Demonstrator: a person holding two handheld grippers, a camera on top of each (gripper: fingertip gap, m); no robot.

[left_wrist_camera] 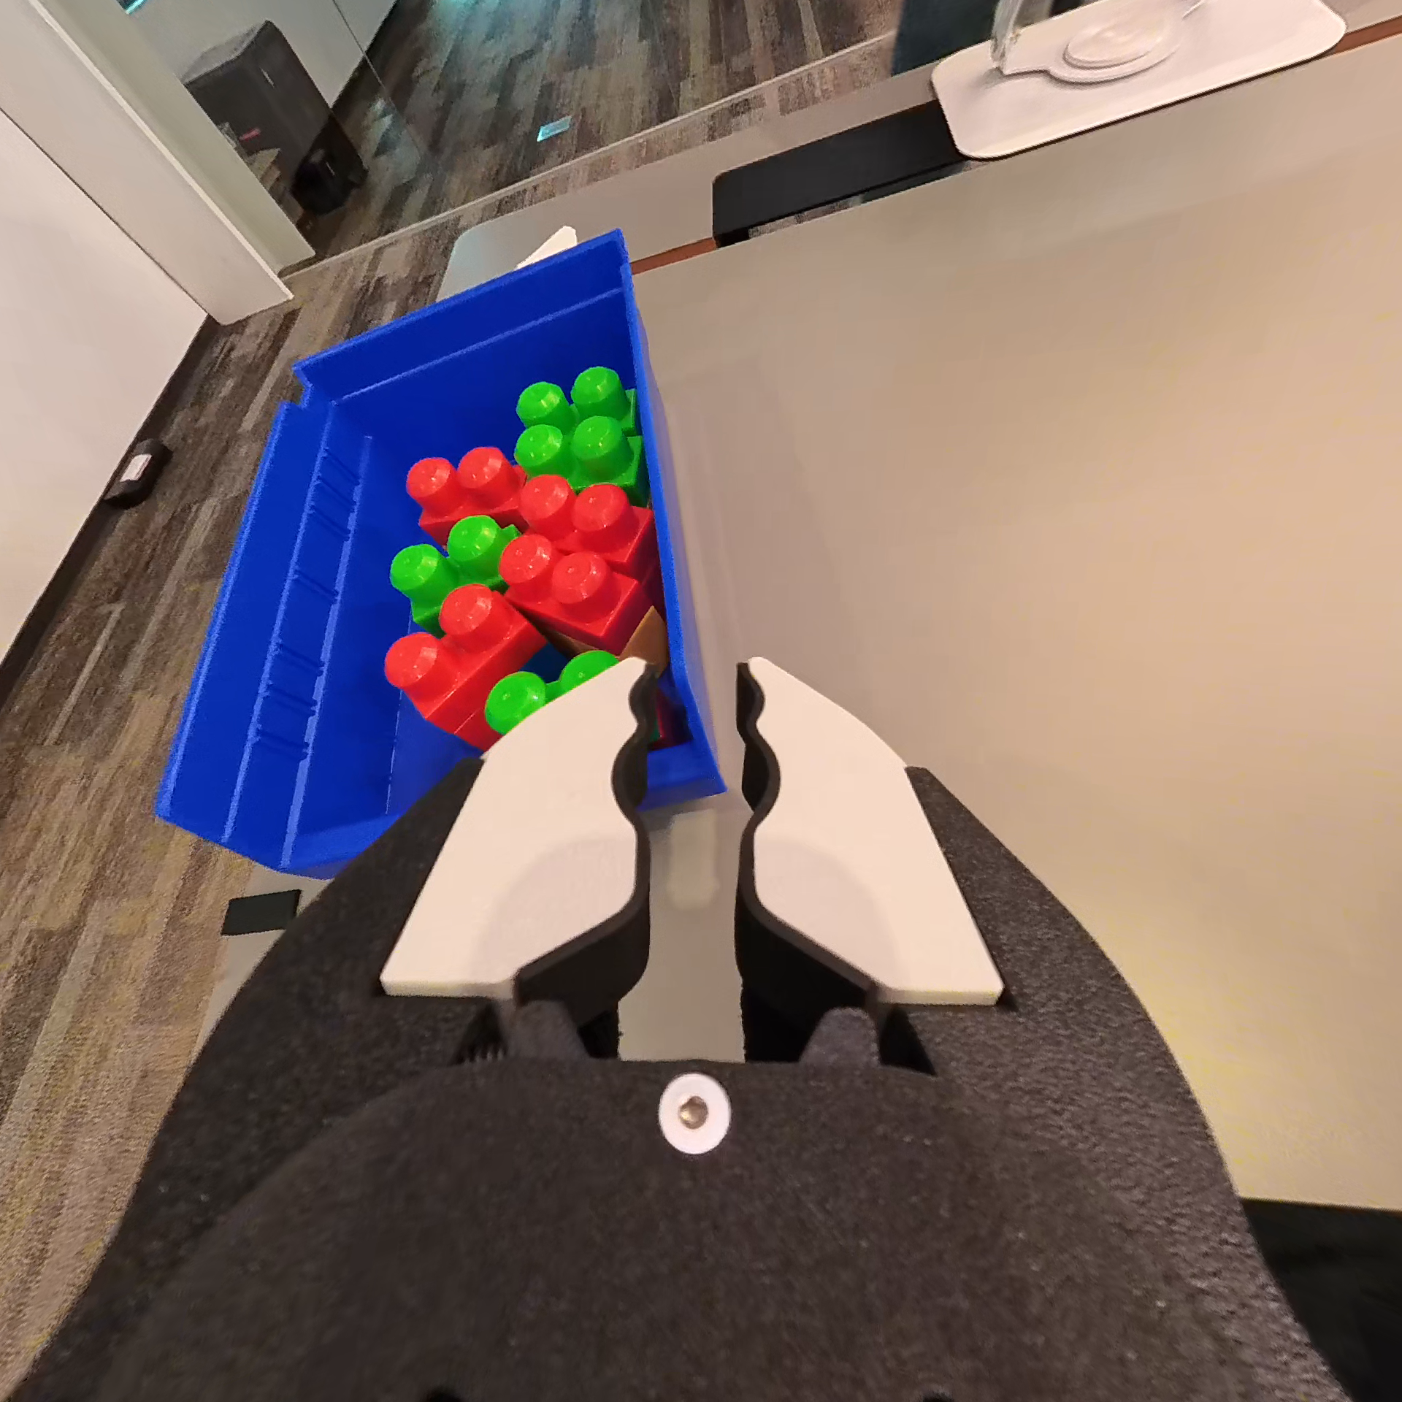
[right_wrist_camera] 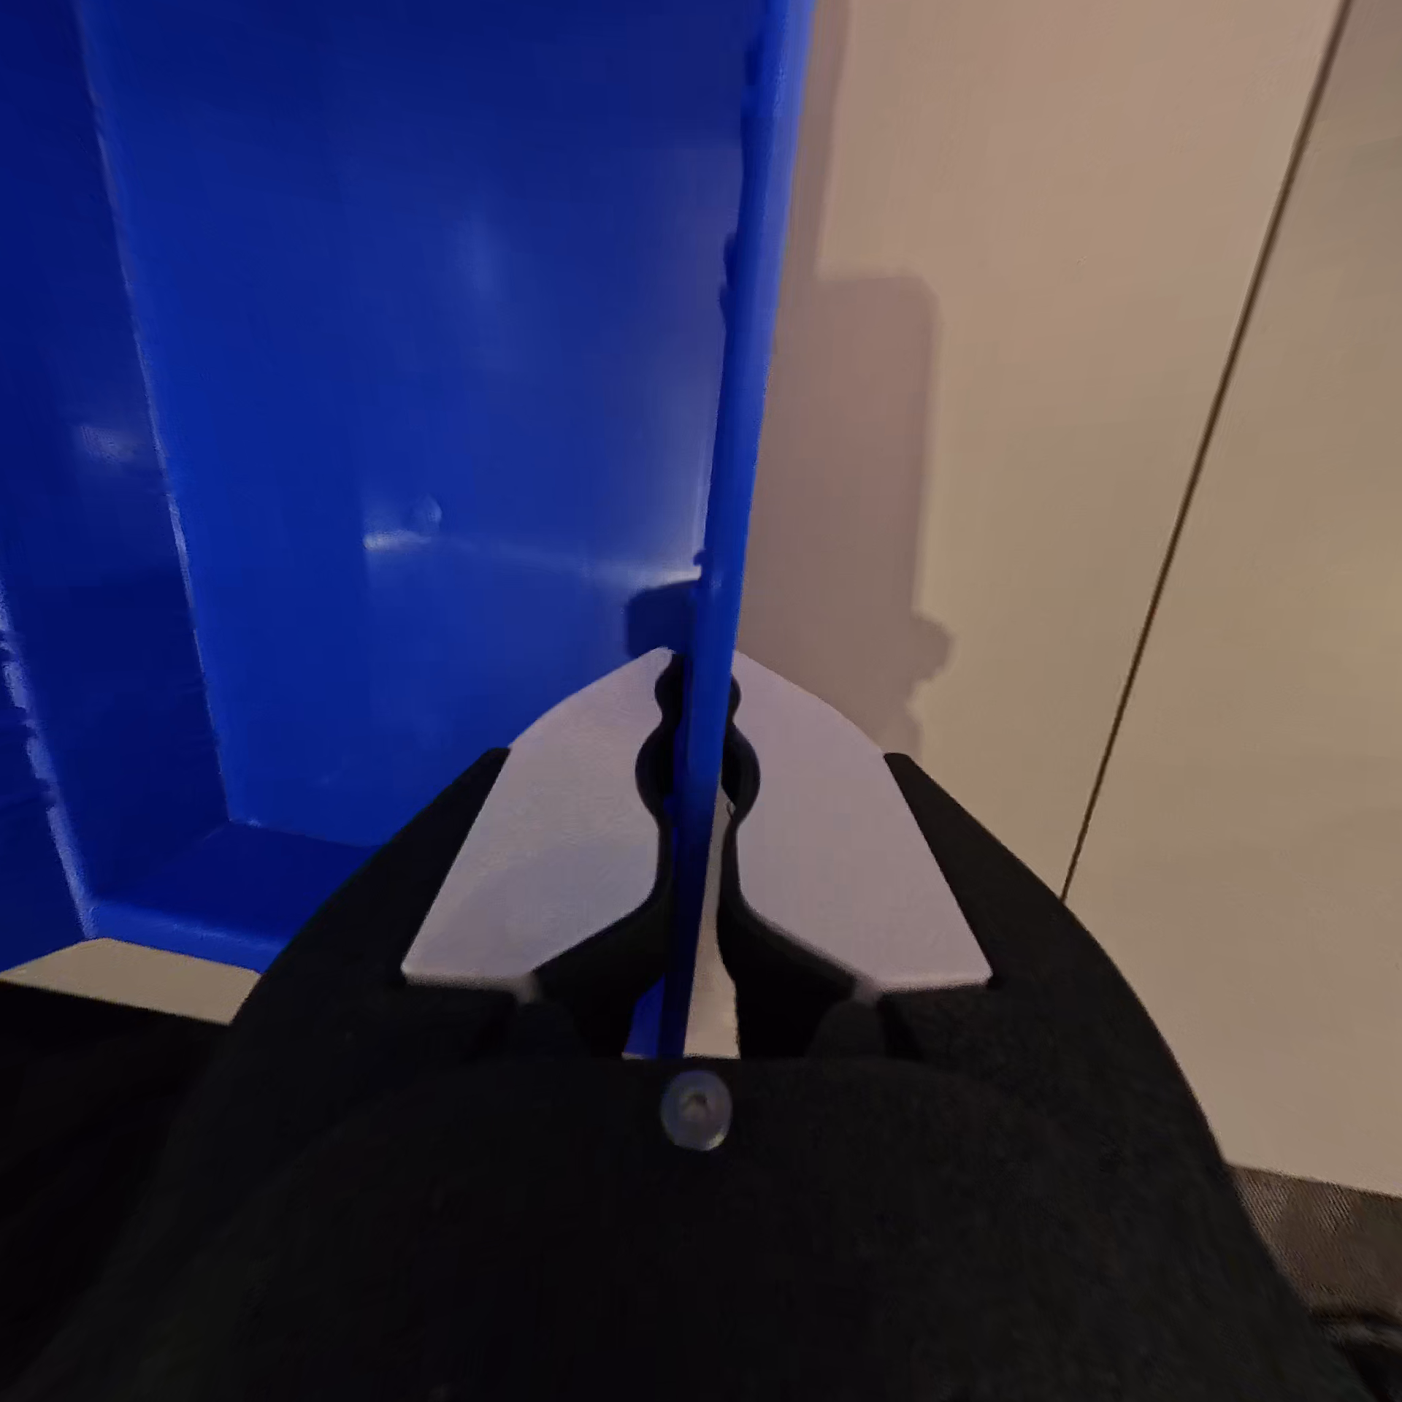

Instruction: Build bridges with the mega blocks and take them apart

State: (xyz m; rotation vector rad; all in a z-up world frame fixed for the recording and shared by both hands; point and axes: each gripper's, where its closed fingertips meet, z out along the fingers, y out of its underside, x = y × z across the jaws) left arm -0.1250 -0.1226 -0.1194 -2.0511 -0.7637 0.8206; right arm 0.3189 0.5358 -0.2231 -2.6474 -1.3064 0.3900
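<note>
the right tongs (right_wrist_camera: 696, 683) pinch the blue bin's (left_wrist_camera: 485, 379) side wall; the left tongs (left_wrist_camera: 692, 671) hover spread and empty. red and green mega blocks (left_wrist_camera: 561, 546) sit heaped inside, at the desk's (left_wrist_camera: 1024, 531) left edge. no bridge begun yet, everything lies ahead.

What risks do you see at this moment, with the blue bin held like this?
1. The right gripper pinches only the thin wall of the blue bin; the wall may slip out of the fingers.
2. In the left wrist view, the bin overhangs the table edge; its red and green blocks may spill to the floor.
</note>
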